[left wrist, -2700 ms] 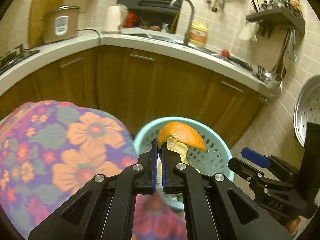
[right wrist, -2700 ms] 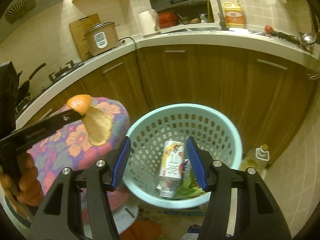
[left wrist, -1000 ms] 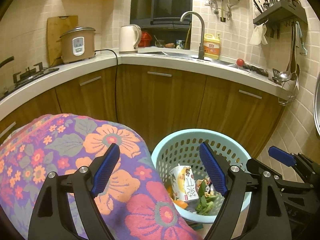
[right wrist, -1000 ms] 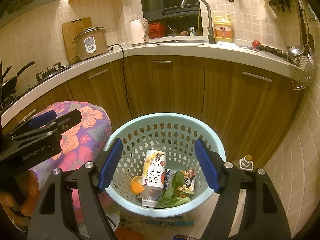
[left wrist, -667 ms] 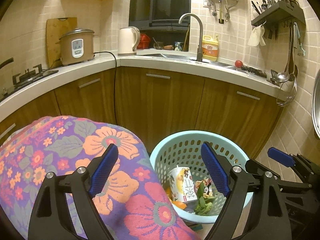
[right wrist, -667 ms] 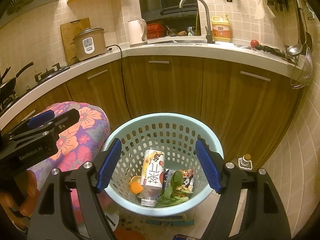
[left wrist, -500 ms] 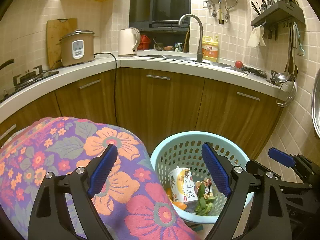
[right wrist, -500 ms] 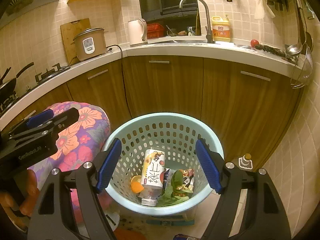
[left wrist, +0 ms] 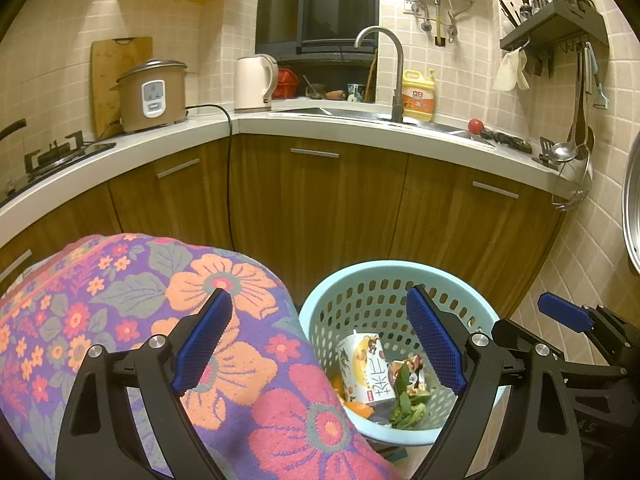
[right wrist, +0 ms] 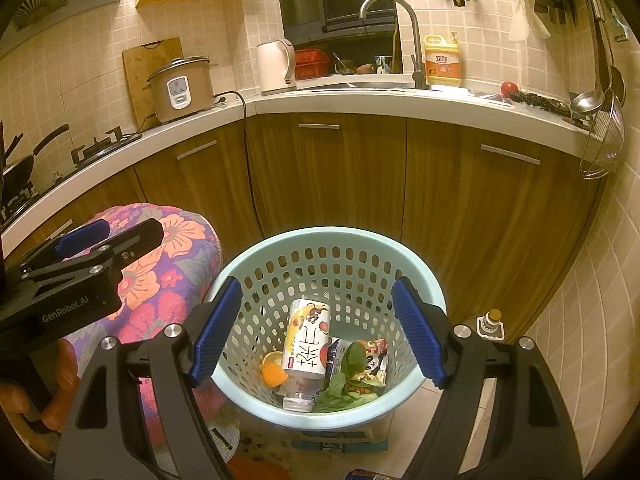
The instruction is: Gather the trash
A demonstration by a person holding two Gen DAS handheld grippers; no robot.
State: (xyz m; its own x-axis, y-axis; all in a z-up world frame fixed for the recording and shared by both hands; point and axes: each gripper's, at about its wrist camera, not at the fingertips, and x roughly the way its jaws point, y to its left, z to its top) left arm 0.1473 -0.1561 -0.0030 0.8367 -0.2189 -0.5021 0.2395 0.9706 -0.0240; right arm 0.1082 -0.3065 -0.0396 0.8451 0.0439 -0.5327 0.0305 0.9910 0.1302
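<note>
A light blue perforated basket (right wrist: 420,276) stands on the floor by the cabinets; it also shows in the left wrist view (left wrist: 372,276). Inside lie an orange peel (right wrist: 274,372), a white drink carton (right wrist: 306,338), green leaves (right wrist: 340,390) and a snack wrapper (right wrist: 374,362). My right gripper (right wrist: 318,330) is open and empty above the basket. My left gripper (left wrist: 318,342) is open and empty, over the edge between the basket and the flowered cloth (left wrist: 120,292). The left gripper also shows at the left of the right wrist view (right wrist: 100,240).
The flowered cloth covers a rounded seat left of the basket (right wrist: 176,248). Wooden cabinets (right wrist: 328,168) and a white counter (right wrist: 360,98) curve behind. A small bottle (right wrist: 490,322) stands on the floor right of the basket. A tiled wall (right wrist: 592,320) is at right.
My left gripper held the orange peel over the basket 2.7 s ago; it has opened and the peel now lies in the basket. Both grippers have pulled back and up slightly.
</note>
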